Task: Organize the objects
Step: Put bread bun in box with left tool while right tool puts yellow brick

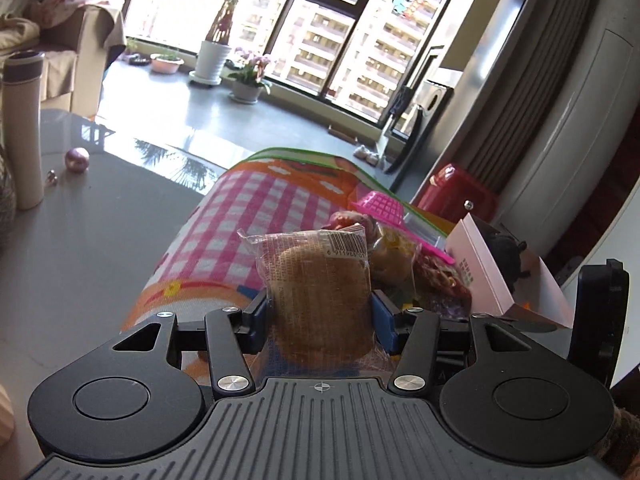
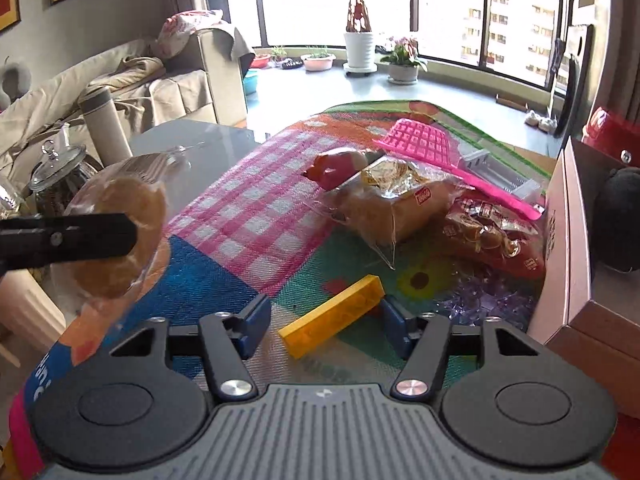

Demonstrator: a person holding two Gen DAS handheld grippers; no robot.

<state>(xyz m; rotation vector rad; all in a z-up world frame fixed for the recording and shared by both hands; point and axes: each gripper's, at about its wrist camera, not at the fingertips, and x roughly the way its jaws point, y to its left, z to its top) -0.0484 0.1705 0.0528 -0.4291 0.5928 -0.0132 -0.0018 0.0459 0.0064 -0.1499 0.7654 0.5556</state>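
My left gripper [image 1: 320, 312] pinches the round brown plastic-wrapped bun [image 1: 320, 300]; I should squeeze gently. My right gripper [image 2: 326, 326] jaws sit spread around the long yellow plastic block [image 2: 332, 316].

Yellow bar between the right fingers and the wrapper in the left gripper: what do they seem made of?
Yellow bar: looks like hard, slightly translucent plastic; crisp edges, glossy faces. Wrapper: thin clear plastic film, crinkled and shiny, printed barcode, a round brown pastry visible through it.
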